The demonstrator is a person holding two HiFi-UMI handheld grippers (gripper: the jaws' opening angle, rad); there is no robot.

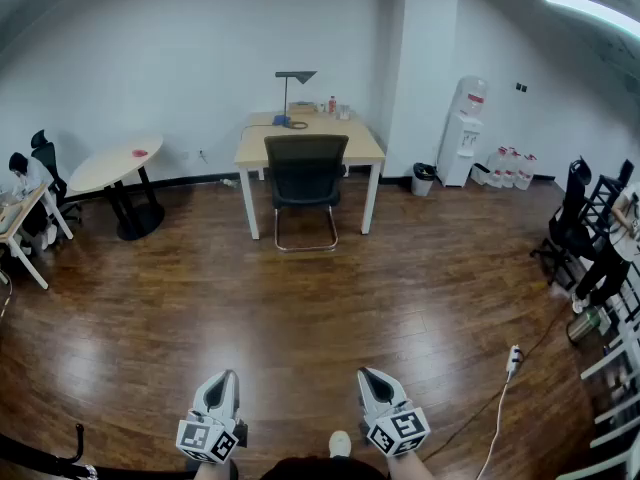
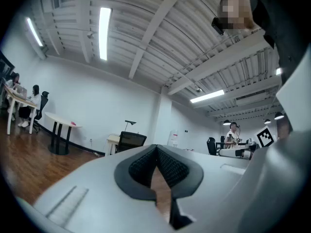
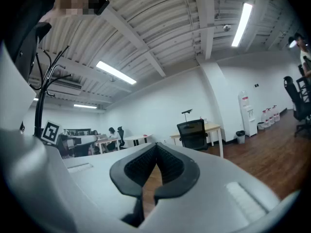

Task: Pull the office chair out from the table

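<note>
office chair (image 1: pixel 305 173) pushed in at table (image 1: pixel 362 144), desk lamp (image 1: pixel 296 76) on top.

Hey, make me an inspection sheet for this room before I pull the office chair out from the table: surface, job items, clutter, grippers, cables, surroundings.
Surface: wooden floor; nothing seen on it between the grippers and the chair.
Job's things: office chair pushed in at the near side of the table; not yet pulled out.
Clutter: desk lamp and small bottle on the table's far edge.
Grippers: left gripper and right gripper both shut and empty, far short of the chair.
Cables: white power strip with its cable on the floor at the right.
Surroundings: round table, water dispenser, bin, seated person far left.
</note>
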